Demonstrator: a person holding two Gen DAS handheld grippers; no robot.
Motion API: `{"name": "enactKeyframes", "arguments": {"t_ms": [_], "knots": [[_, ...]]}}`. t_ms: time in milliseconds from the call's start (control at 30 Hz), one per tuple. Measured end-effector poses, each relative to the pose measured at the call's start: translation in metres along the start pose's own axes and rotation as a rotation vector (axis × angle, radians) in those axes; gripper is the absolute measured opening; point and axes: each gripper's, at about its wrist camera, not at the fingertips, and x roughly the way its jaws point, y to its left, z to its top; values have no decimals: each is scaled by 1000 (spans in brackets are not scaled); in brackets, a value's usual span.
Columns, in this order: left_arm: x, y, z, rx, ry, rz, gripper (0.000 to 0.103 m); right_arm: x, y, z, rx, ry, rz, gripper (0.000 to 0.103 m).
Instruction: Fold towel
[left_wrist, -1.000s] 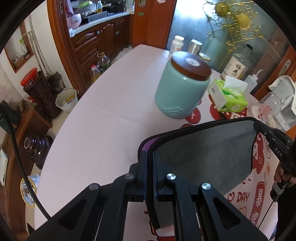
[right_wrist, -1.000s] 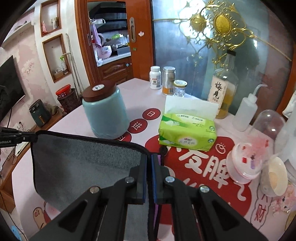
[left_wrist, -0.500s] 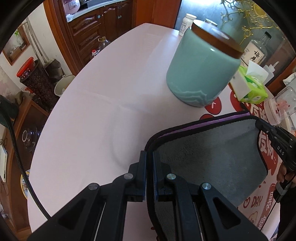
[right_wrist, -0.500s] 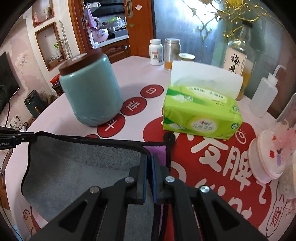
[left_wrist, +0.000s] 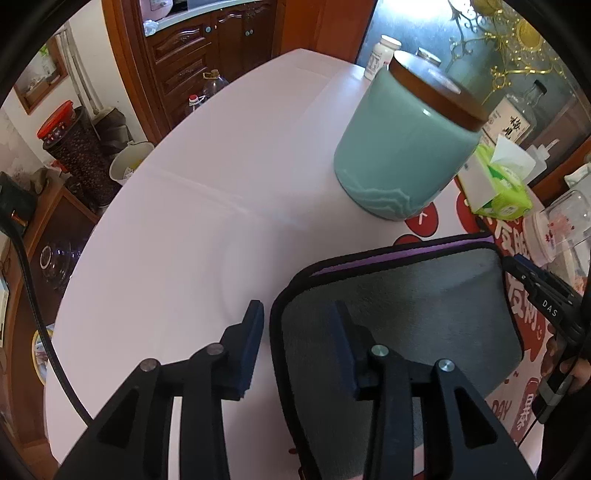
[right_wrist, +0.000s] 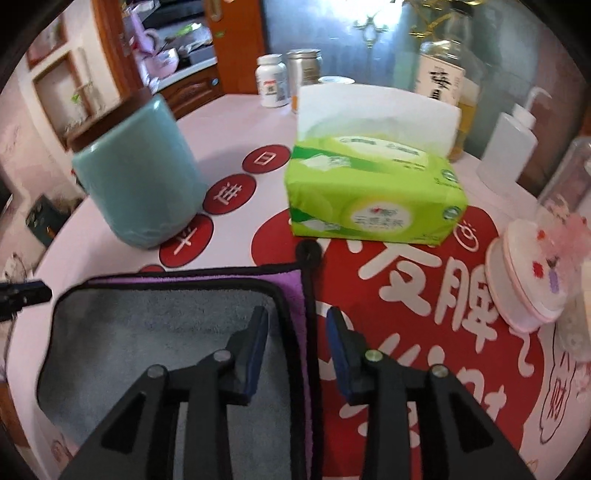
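Note:
The towel (left_wrist: 413, 306) is grey on top, purple beneath, with a black hem. It lies folded over on the table, a purple strip showing along its far edge. My left gripper (left_wrist: 295, 314) is open, its jaws either side of the towel's near left corner. In the right wrist view the towel (right_wrist: 155, 332) lies at lower left. My right gripper (right_wrist: 297, 317) is open over the towel's right hem. The right gripper also shows at the right edge of the left wrist view (left_wrist: 535, 284).
A teal jar with a brown lid (left_wrist: 402, 147) stands just beyond the towel. A green tissue pack (right_wrist: 373, 184) sits to its right. Bottles (right_wrist: 273, 85), a squeeze bottle (right_wrist: 506, 151) and a pink-white lidded dish (right_wrist: 528, 277) stand around. The table's left edge (left_wrist: 110, 206) drops off to the floor.
Both grippers have opened and let go of the towel. The lifted half has come down flat onto the lower layer.

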Motion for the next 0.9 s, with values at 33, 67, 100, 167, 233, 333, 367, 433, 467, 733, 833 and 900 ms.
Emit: {"name": "enactKeyframes", "arguments": {"t_ms": [33,67,100,167,233,333,367,433,467,733,833,900], "knots": [[-5,1,-2,-3,-2,-1,38,-4,-2,0,18,-4,-5,34],[-8,2,-3,-4,-3,0,43,-8,-5,-1,34,-8,-13,34],[-13,3,-5,-7,-6,2,47,-12,-6,-2,46,-10,-18,35],[-23,5,-10,-11,-15,6,56,-22,-10,-5,72,-15,-22,38],[-36,5,-17,-3,-19,16,57,-36,-14,-12,97,-26,-39,42],[-53,4,-28,10,-21,16,58,-55,-17,-24,134,-35,-41,47],[-58,3,-32,15,-21,14,58,-63,-18,-31,150,-37,-41,48],[-73,-1,-45,30,-24,8,58,-78,-20,-42,178,-43,-48,51],[-78,-2,-50,35,-27,6,58,-86,-21,-50,193,-46,-50,52],[-124,-34,-110,96,-40,-42,60,-156,-28,-121,331,-73,-72,60],[-139,-47,-129,111,-46,-60,60,-176,-28,-146,366,-76,-80,61],[-149,-59,-145,129,-57,-69,61,-189,-27,-164,379,-70,-95,61]]}}
